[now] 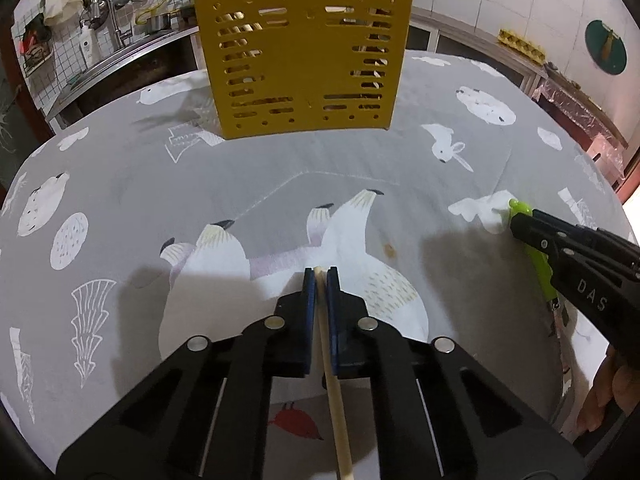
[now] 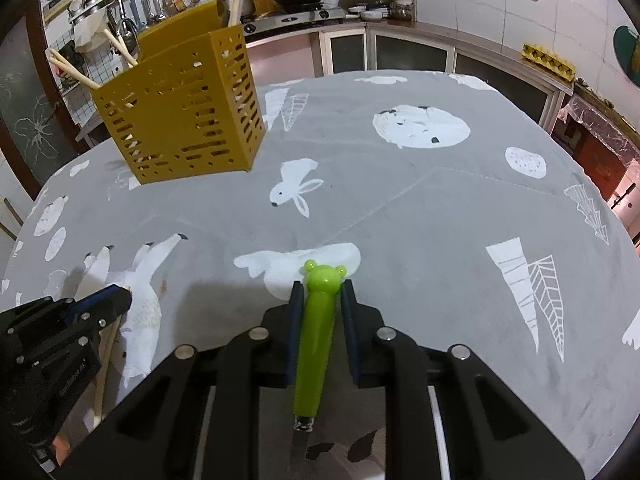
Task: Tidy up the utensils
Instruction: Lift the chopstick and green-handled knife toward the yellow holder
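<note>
A yellow perforated utensil holder (image 1: 306,66) (image 2: 180,110) stands at the far side of the table with several wooden chopsticks sticking out of it. My left gripper (image 1: 320,270) is shut on a single wooden chopstick (image 1: 332,384), whose shaft runs back between the blue pads toward the camera. In the right wrist view that gripper (image 2: 120,294) is low at the left with the chopstick (image 2: 105,364) hanging below it. My right gripper (image 2: 320,286) is shut on a green utensil handle with a bear-shaped head (image 2: 316,328); the left wrist view shows it (image 1: 520,216) at the right.
The table wears a grey cloth (image 1: 360,160) printed with white animals and trees. Behind it run a kitchen counter with a stove (image 2: 296,16), hanging utensils and a sink (image 1: 104,12). A person's hand (image 1: 612,392) shows at the right edge.
</note>
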Demonstrator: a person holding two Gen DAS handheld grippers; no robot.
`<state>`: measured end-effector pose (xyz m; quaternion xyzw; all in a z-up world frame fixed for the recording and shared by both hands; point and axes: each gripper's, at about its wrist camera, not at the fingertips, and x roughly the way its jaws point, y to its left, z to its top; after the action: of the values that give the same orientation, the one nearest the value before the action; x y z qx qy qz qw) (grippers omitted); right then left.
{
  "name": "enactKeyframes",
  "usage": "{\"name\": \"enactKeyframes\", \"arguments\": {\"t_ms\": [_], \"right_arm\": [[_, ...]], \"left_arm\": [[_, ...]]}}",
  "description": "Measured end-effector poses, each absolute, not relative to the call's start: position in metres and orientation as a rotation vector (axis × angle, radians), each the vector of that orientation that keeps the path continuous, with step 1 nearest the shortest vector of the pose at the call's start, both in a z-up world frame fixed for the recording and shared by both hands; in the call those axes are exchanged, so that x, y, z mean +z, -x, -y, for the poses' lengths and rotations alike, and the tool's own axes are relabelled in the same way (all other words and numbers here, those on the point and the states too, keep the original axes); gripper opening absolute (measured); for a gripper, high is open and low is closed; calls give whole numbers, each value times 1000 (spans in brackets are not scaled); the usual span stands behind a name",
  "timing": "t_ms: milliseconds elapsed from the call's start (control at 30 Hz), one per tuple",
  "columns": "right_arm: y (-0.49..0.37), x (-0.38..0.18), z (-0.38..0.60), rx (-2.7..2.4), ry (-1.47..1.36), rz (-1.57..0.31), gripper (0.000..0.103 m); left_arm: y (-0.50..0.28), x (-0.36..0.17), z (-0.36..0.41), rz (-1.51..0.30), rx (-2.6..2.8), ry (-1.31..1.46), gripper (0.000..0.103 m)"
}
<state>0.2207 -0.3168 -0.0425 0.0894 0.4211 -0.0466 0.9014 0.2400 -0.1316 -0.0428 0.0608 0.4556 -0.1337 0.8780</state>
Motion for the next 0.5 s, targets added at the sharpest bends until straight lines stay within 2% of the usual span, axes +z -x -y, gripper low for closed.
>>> {"name": "enactKeyframes", "arguments": {"t_ms": [300,500], "right_arm": [[-209,-20,315,-85,-202,-766,17],[-195,8,308,-60,-199,-633,17]], "left_arm": [[-235,-8,111,-813,-251,-84,4],[-225,29,94,-680,-251,-48,4]]}}
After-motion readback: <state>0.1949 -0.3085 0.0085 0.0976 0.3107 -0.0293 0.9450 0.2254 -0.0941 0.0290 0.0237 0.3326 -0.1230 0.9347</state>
